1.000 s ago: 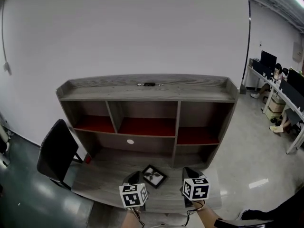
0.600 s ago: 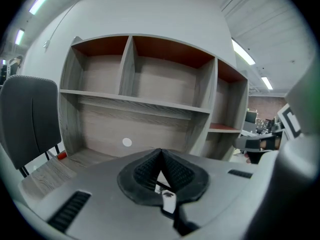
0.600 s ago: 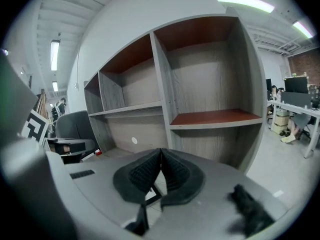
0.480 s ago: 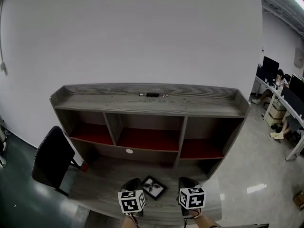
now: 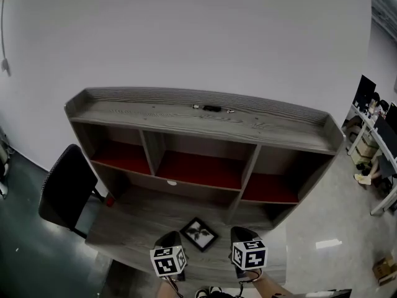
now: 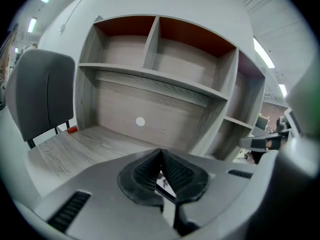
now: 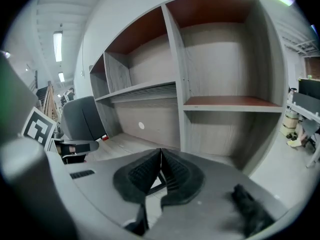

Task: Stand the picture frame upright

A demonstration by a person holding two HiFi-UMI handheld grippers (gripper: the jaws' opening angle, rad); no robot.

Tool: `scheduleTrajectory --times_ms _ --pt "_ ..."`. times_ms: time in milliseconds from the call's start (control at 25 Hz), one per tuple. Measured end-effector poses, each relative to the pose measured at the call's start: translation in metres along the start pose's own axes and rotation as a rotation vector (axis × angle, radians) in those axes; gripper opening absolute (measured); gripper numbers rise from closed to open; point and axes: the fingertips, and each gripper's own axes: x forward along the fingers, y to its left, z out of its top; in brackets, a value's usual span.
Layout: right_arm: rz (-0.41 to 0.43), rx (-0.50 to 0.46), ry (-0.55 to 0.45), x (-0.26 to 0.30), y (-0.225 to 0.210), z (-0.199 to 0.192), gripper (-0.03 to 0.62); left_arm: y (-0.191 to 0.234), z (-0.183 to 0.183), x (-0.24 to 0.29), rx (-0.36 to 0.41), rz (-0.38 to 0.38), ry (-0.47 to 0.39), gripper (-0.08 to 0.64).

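Right gripper point(image 7: 160, 159), its black ribbed jaws pressed together with nothing between them, faces a grey wood-grain shelf unit point(image 7: 227, 103) with reddish-brown panels; a dark grey chair point(image 7: 80, 118) stands far left.

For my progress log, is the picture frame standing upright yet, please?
No, the picture frame lies flat on the desk, face up.

In the left gripper view the picture frame point(image 6: 166, 182) is mostly hidden behind the left gripper point(image 6: 161, 155), and only a sliver is seen under its closed tips. The small dark item point(image 5: 211, 108) on top of the shelf unit point(image 5: 155, 118) is too small to be identified.
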Motion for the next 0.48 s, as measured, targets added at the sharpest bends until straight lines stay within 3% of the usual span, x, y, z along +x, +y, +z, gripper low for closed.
scheduleTrajectory --times_ms 160,480 --pt "0.026 -0.014 0.005 0.009 0.001 0.007 0.032 0.004 -0.001 -0.001 -0.001 0.026 0.005 0.012" --pt "0.087 -0.017 0.080 0.044 0.002 -0.019 0.032 0.021 -0.025 0.002 -0.034 0.097 0.046 0.012"
